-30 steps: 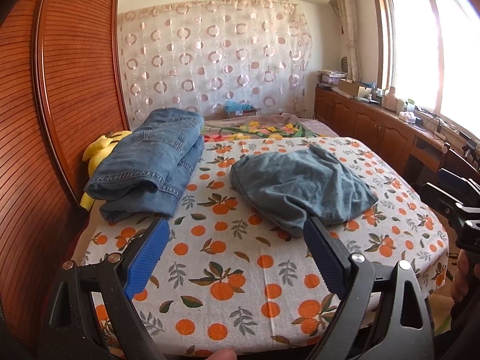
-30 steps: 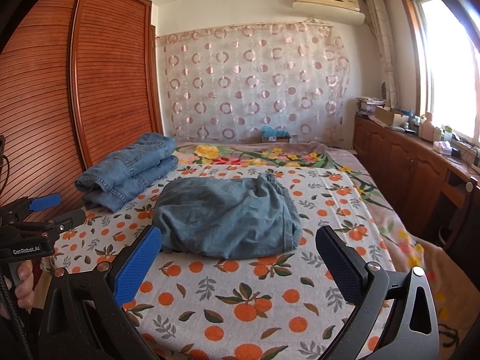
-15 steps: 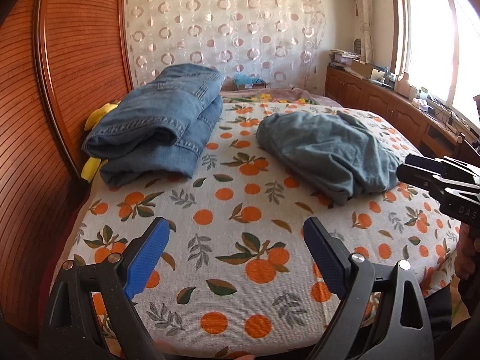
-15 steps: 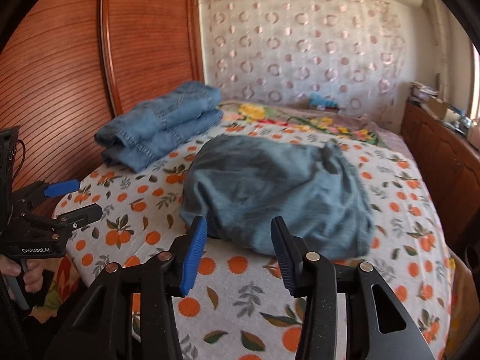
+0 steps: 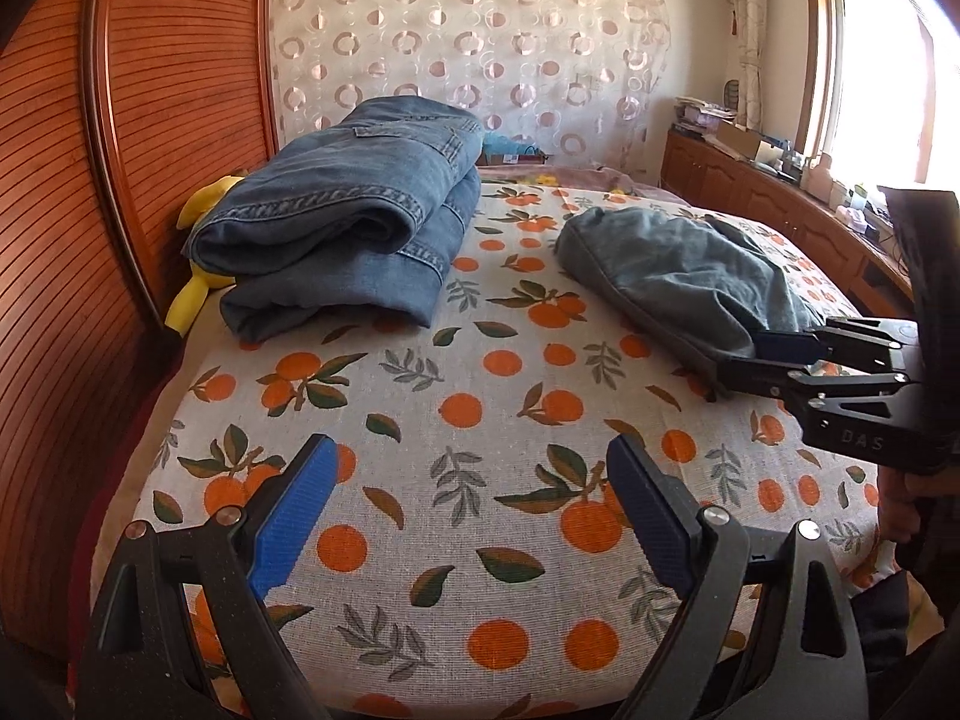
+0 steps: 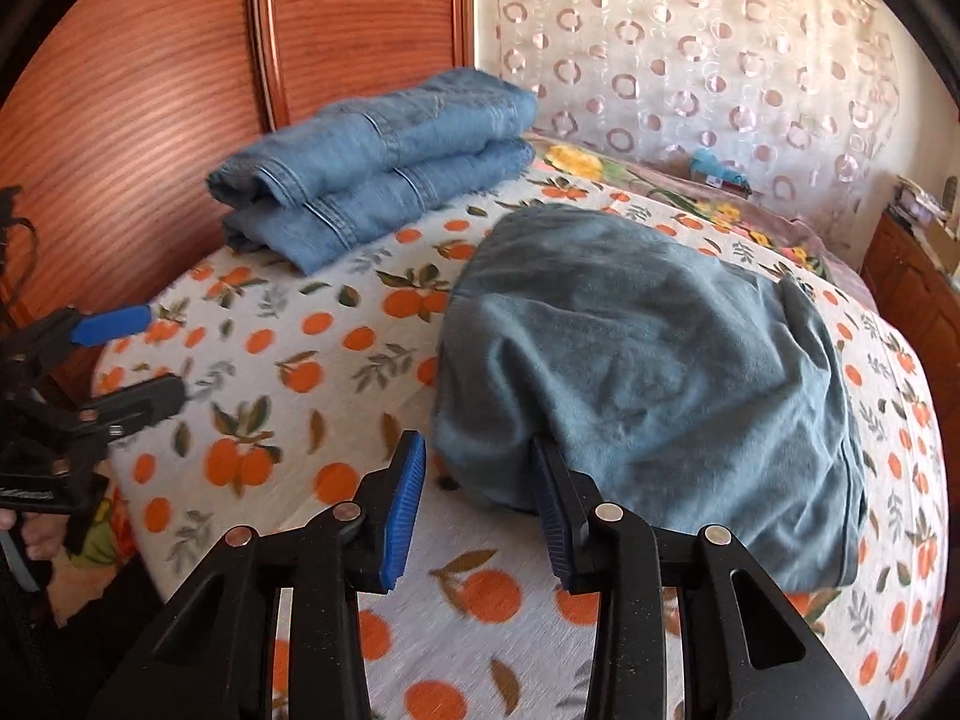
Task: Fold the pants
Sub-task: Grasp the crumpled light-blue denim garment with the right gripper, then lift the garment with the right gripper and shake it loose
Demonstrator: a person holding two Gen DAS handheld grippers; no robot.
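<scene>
Crumpled grey-blue pants (image 6: 648, 372) lie in a heap on the orange-print bed sheet (image 6: 336, 396); they also show at the right in the left wrist view (image 5: 678, 264). My right gripper (image 6: 477, 462) is half open at the heap's near-left edge, its right finger tucked against the cloth, nothing pinched. It shows from the side in the left wrist view (image 5: 738, 360). My left gripper (image 5: 471, 462) is wide open and empty, low over the sheet near the bed's front left; it shows in the right wrist view (image 6: 132, 354).
A stack of folded blue jeans (image 5: 342, 228) sits at the back left by the wooden headboard (image 5: 120, 150). A yellow plush toy (image 5: 198, 294) lies beside it. Wooden cabinets (image 5: 780, 204) run along the right under the window.
Both grippers moved forward and lower over the bed. My right gripper narrowed from wide open to half open and reached the near edge of the grey-blue pants.
</scene>
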